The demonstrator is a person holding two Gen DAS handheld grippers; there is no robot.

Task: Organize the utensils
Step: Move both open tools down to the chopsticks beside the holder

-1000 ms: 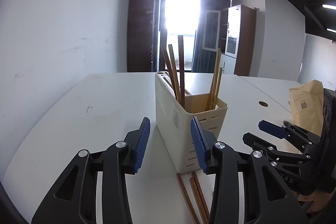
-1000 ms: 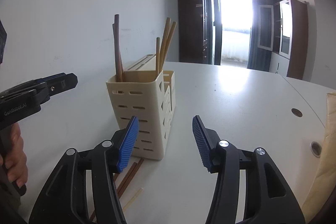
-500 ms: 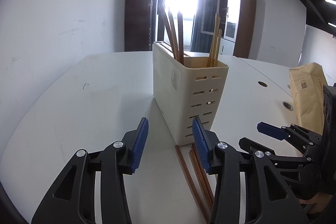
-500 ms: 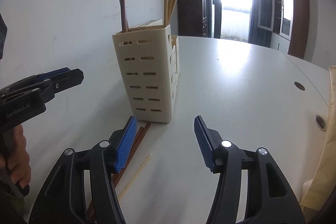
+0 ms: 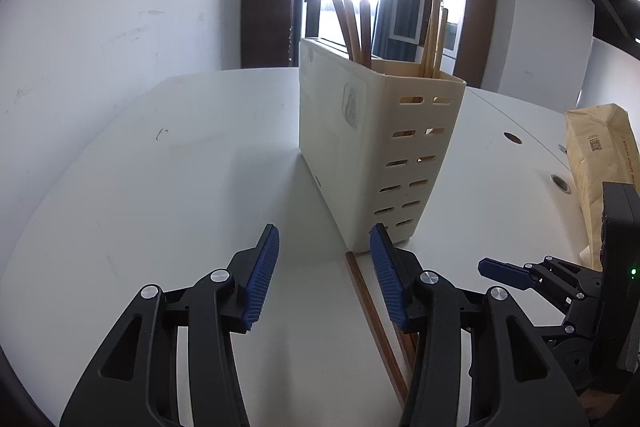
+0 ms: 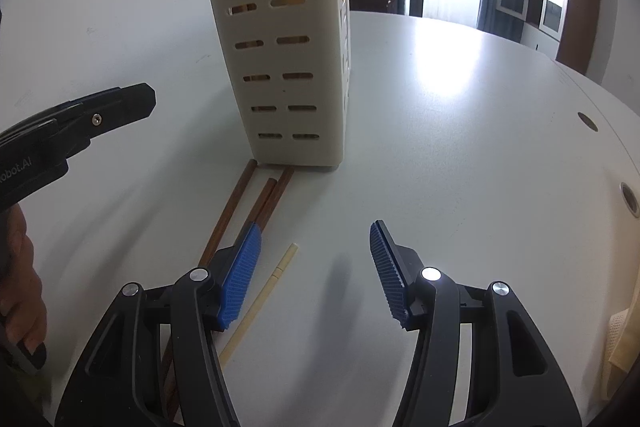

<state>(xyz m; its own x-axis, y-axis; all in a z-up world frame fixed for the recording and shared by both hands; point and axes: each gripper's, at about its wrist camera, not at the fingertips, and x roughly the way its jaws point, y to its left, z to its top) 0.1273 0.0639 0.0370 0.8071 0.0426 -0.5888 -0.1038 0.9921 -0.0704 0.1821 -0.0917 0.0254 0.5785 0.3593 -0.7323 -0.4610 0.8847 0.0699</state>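
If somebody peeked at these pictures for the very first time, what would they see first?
Probably the tall cream holder standing in the middle of the white table, with chopsticks sticking out of its top. Next, the loose ones lying at its foot: three dark brown chopsticks and a pale chopstick. Both black claws with blue pads reach in from below, the right claw empty and the left claw opening.

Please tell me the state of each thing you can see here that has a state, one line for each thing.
Left gripper: jaws opening, nothing between them.
Right gripper: open, empty, above the table.
Utensil holder: upright on the table, chopsticks standing inside.
Dark chopsticks: lying flat on the table, ends at the holder's base.
Pale chopstick: lying flat, apart from the holder.
Paper bag: standing at the table's edge.
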